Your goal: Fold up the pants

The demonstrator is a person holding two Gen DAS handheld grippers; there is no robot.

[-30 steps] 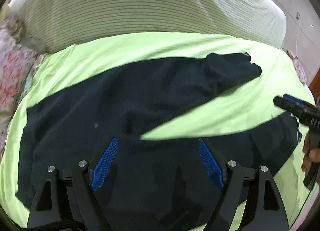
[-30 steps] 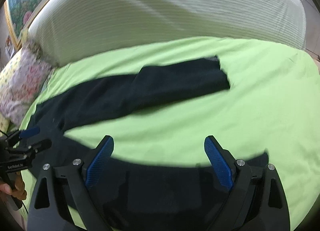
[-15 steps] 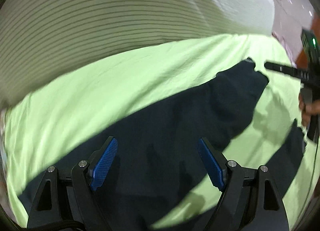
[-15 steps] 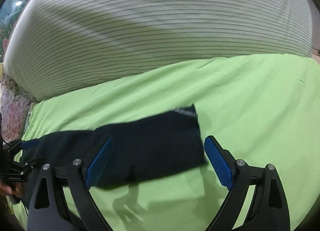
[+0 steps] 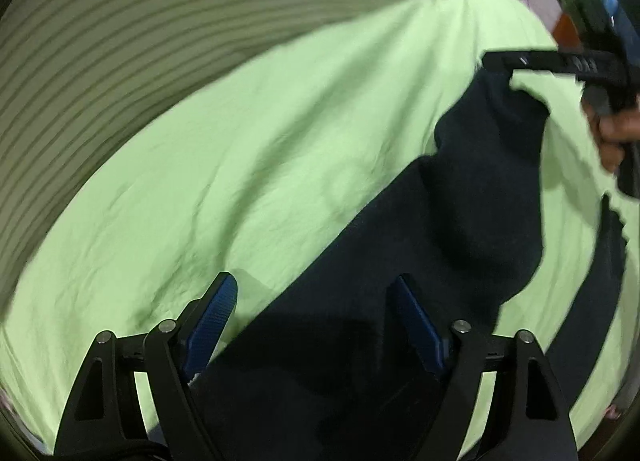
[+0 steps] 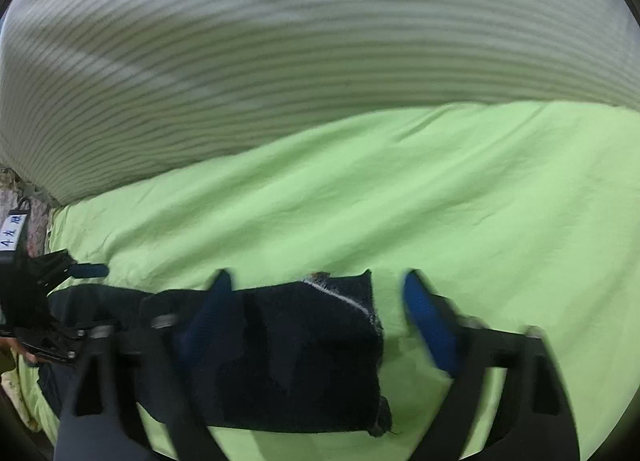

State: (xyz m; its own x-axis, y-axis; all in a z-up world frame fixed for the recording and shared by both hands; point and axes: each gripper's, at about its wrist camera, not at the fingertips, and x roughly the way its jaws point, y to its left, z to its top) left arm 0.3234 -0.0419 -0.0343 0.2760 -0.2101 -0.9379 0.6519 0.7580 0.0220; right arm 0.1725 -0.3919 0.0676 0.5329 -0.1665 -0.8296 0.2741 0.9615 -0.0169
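Note:
Dark navy pants (image 5: 460, 229) lie spread on a light green bedsheet (image 5: 240, 161). In the left wrist view my left gripper (image 5: 316, 325) is open above the upper part of the far leg, holding nothing. My right gripper (image 5: 560, 61) shows at the far right over that leg's hem. In the right wrist view my right gripper (image 6: 316, 313) is open and hovers over the hem end of the pants (image 6: 304, 349), with the cuff between its fingers. The left gripper (image 6: 60, 265) shows at the left edge.
A large white striped bolster (image 6: 320, 61) runs along the back of the bed. A floral pillow (image 6: 36, 217) sits at the far left. The second pant leg (image 5: 592, 301) lies at the right of the left wrist view.
Both grippers have moved forward toward the far pant leg. The right gripper has come down over its hem. Both stay open.

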